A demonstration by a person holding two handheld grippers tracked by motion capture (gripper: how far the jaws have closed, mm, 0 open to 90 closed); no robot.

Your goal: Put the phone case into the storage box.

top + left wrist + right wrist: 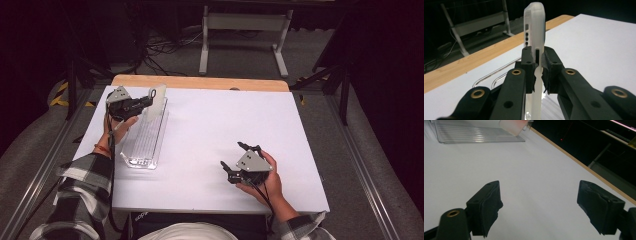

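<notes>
Black rubber-padded jaws of the left gripper (537, 72) are pressed on both faces of a frosted translucent phone case (535, 32), which stands upright on its edge between them, its side cut-outs facing the camera in the left gripper view. From above, the same left gripper (148, 98) holds the phone case (157, 101) at the far end of a clear ribbed plastic tray (145, 137), the case rising above the tray's far wall; whether its lower edge touches the tray floor cannot be told. That tray lies lengthwise on the left part of the white table (215, 125), with a strip of wooden edge (200, 82) showing along the far side. Behind the gripper, the person's left hand (117, 125) wraps the grip, and a plaid sleeve (82, 190) follows the forearm down. Well apart, on the near right of the table, the right gripper (234, 161) rests low over the bare white surface with its jaws spread wide and nothing between them; the right gripper view shows both pads far apart above the white top, with the tray (474, 132) and the case (514, 126) at its upper edge. Grey carpet floor (310, 55) and a white frame stand (245, 30) lie beyond the table.
</notes>
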